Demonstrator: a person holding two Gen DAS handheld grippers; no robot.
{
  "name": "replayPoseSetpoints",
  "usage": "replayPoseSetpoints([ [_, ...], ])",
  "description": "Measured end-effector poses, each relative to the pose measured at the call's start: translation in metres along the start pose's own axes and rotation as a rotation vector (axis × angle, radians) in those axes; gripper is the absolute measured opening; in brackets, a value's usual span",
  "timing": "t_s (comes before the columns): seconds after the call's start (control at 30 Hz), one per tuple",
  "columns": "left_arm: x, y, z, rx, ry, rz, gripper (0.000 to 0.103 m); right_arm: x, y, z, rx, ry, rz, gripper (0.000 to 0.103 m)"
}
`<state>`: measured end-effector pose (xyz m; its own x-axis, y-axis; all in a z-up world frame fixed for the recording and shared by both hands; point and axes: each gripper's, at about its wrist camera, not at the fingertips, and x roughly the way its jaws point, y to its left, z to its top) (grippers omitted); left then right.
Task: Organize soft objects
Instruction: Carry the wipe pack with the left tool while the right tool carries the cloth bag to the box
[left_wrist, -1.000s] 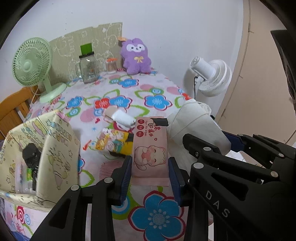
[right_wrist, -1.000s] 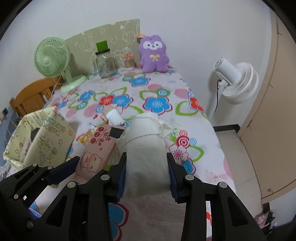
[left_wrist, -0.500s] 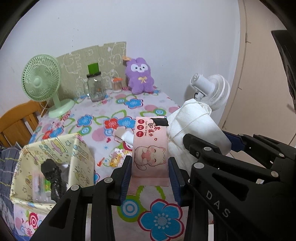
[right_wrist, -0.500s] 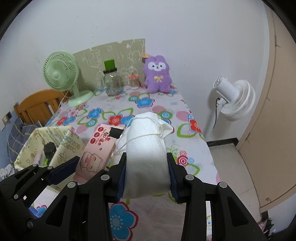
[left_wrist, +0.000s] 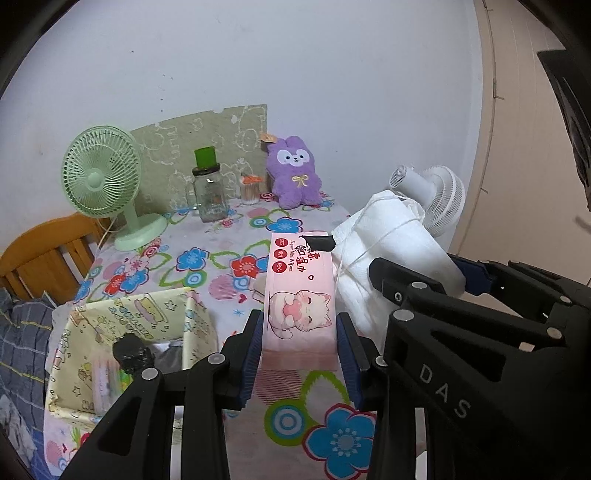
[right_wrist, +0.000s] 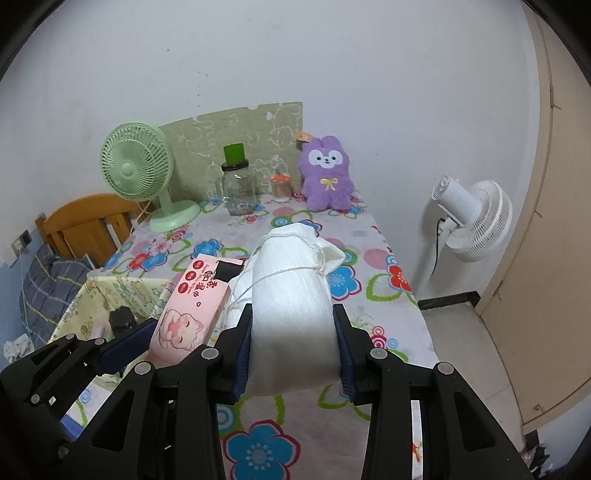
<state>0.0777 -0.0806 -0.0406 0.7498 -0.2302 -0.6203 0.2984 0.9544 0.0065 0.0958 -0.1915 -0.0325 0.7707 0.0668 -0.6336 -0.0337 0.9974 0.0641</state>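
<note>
while both claws pinch their loads, the whole pair has come up off the flowered counter since a second ago: earlier the pink wipes pack and the white bundle sat low over the cloth, now both hang clear above it with more wall and far counter showing beyond them.

left claw: blue pads pressed on both long sides of the pink wipes pack, pack pointing away from the claw, tilted slightly down. grip unchanged, no slip seen.

right claw: pads squeezed into the string-tied white cloth bundle, which bulges between them. just to its left the wipes pack rides alongside, near but seemingly not touching.

yellow patterned storage box now sits below and left of the left claw, top open, some dark item and packets already inside.

judgement: pick-up is done for both items; carry phase. box looks the likely drop point, so next comes a leftward swing. bundle is soft, may sag out if the pinch eases.
</note>
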Motion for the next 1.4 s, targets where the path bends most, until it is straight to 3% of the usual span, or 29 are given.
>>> replayPoseSetpoints([
  [0.6, -0.007, 0.051, -0.003, -0.043, 0.001, 0.069, 0.039, 0.007, 0.049, 0.012, -0.048, -0.008, 0.056, 0.042],
  [1.4, 0.004, 0.129, -0.018, -0.137, 0.048, 0.160, 0.039, 0.043, 0.127, 0.016, -0.145, 0.059, 0.147, 0.042],
])
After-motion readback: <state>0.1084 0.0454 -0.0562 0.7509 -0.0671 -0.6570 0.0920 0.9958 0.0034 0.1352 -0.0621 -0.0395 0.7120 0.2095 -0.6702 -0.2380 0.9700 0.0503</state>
